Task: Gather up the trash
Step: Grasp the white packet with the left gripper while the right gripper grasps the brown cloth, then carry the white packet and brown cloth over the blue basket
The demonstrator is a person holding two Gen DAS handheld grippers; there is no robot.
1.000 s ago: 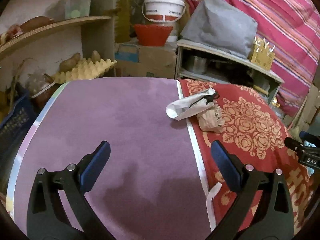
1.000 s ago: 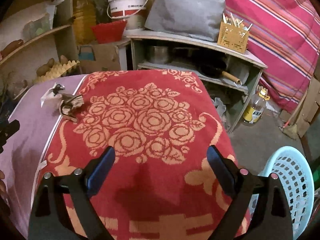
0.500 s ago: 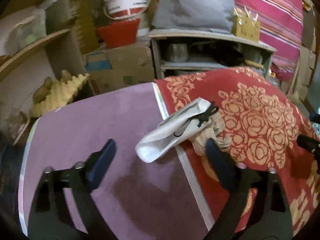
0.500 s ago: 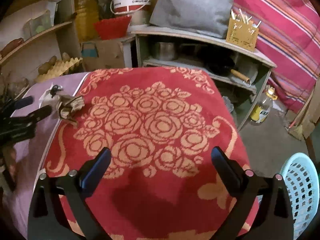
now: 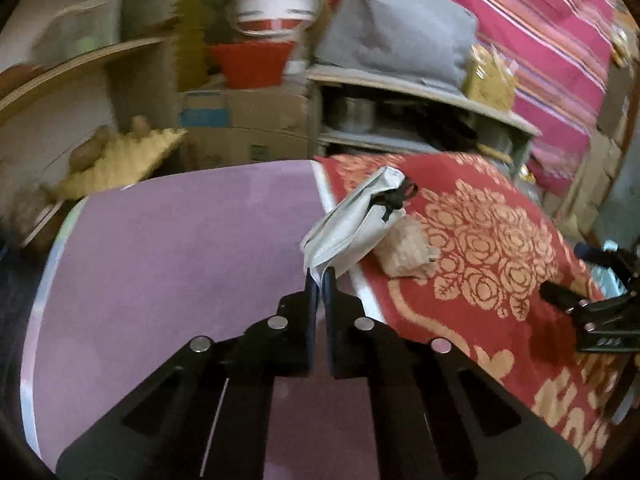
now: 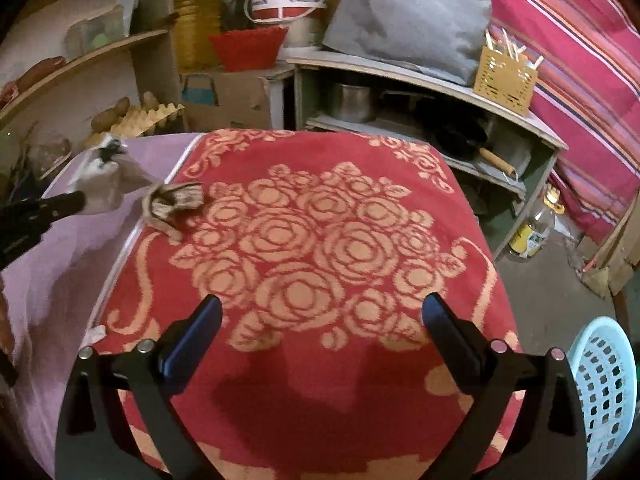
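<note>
Left tongs [image 5: 319, 280]: pinched tight on the near bottom corner of the white floppy face mask with black ear loops [image 5: 356, 216]; the blue pads are almost together, with only the thin cloth between them

White mask: its long side runs away from the left tongs, up and to the right; the far end with the black loops points to the back of the counter; it looks partly lifted, but I cannot tell if the far end is touching the cloth

Crumpled brown paper wad [image 5: 408, 246]: just beside the mask, on its right; it lies on the red towel with orange roses [image 6: 320, 240], near the seam with the purple cloth [image 5: 180, 240]

Right tongs [image 6: 322, 330]: wide apart and holding nothing; low over the red towel

Nearer hand: the left tongs are right next to the brown wad; the right tongs are well apart from it, and it lies ahead and to their left

Light blue plastic basket with holes [image 6: 600, 392]: on the floor, just beside the right tongs, on their right
</note>
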